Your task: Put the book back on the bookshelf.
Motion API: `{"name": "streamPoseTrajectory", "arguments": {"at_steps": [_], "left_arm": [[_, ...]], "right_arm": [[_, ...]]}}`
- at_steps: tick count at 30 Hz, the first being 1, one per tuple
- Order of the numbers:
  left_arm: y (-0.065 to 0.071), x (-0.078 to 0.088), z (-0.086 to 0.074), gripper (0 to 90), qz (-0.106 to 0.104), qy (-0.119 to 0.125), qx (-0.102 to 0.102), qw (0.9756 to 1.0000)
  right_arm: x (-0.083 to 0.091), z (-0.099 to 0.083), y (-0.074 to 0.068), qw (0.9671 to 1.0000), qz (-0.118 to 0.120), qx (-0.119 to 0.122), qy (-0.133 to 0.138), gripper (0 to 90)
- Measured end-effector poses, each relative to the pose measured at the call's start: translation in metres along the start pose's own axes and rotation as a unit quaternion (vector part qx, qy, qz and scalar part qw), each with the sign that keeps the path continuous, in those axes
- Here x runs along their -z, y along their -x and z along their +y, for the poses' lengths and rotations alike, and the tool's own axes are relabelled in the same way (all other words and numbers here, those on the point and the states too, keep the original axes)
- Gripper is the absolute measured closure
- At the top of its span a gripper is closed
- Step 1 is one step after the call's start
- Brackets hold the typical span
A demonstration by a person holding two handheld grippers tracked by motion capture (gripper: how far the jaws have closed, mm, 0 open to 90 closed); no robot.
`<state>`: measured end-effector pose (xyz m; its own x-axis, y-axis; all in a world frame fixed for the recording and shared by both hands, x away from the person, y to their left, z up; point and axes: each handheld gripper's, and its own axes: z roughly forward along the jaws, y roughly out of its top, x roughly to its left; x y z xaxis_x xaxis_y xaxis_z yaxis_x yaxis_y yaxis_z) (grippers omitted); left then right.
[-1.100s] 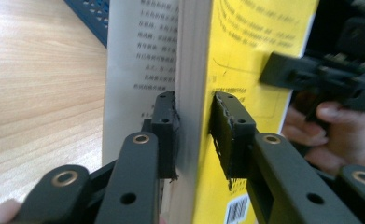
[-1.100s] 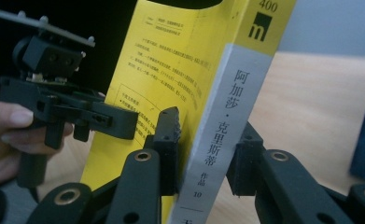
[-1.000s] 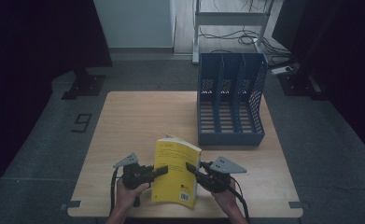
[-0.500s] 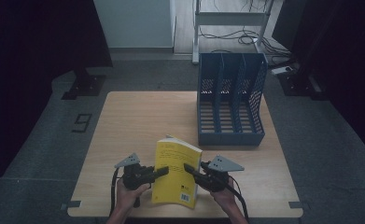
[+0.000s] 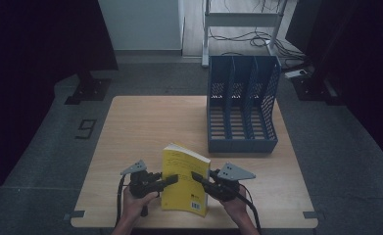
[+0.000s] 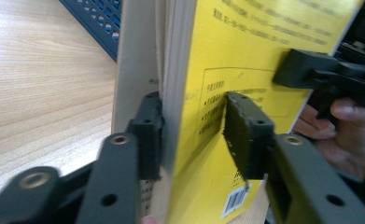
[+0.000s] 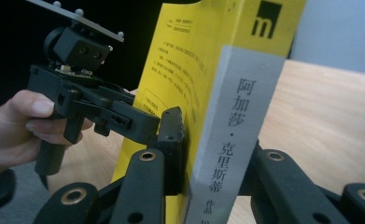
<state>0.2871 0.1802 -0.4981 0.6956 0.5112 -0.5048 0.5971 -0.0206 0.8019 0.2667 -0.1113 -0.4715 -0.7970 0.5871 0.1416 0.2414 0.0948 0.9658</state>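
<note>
The wooden table [image 5: 145, 127] carries two things: a yellow book [image 5: 185, 178] near its front edge and a blue file rack [image 5: 242, 105] behind and to the right of the book, well apart from it.

Left of the book, the left gripper [image 5: 168, 180] reaches in from the person's left hand [image 5: 137, 200]. In the left gripper view its two black jaws stand on either side of the book's page edge: one pad lies against the pale inner side, while the other pad [image 6: 243, 133] faces the yellow back cover [image 6: 245, 70] with a visible gap. This gripper is parted around the book and is not pressed shut on it. A cable trails from it toward the table's front edge.

The book stands upright, tilted slightly, with a barcode [image 6: 234, 200] low on its back cover. Its grey spine [image 7: 229, 135] bears printed characters.

Right of the book, the right gripper [image 5: 199, 177] comes in from the right hand [image 5: 235, 205]. In the right gripper view its jaws straddle the spine, one on the yellow cover side and one on the far side. Both appear to press on the book; the far-side contact is hidden behind the spine. The left gripper [image 7: 171, 123] shows beyond, on the cover.

The rack's three compartments stand open toward the book. Nothing lies between the rack and the book. Behind the table, a metal stand [image 5: 243, 22] and loose cables [image 5: 238, 41] sit on the floor.
</note>
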Motion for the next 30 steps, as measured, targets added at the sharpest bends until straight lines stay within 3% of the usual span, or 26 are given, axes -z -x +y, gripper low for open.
{"name": "streamPoseTrajectory", "arguments": {"at_steps": [10, 19, 27, 30], "left_arm": [[-0.004, -0.003, -0.001, 46.8, 0.005, -0.003, 0.01, 0.9999], [-0.003, -0.002, 0.0, 45.2, 0.009, 0.003, 0.013, 0.9999], [0.0, -0.003, -0.001, 46.3, 0.023, 0.002, -0.002, 0.9997], [0.002, -0.004, -0.001, 47.4, 0.03, 0.001, -0.008, 0.9995]], "right_arm": [[0.006, 0.004, -0.002, 0.9995, -0.002, 0.031, 0.009, 72.0], [0.01, 0.006, -0.003, 0.9989, -0.019, 0.042, 0.012, 71.9], [0.009, 0.009, -0.011, 0.9981, 0.0, 0.062, 0.005, 70.8], [0.008, 0.01, -0.013, 0.9982, 0.011, 0.058, 0.001, 68.4]]}}
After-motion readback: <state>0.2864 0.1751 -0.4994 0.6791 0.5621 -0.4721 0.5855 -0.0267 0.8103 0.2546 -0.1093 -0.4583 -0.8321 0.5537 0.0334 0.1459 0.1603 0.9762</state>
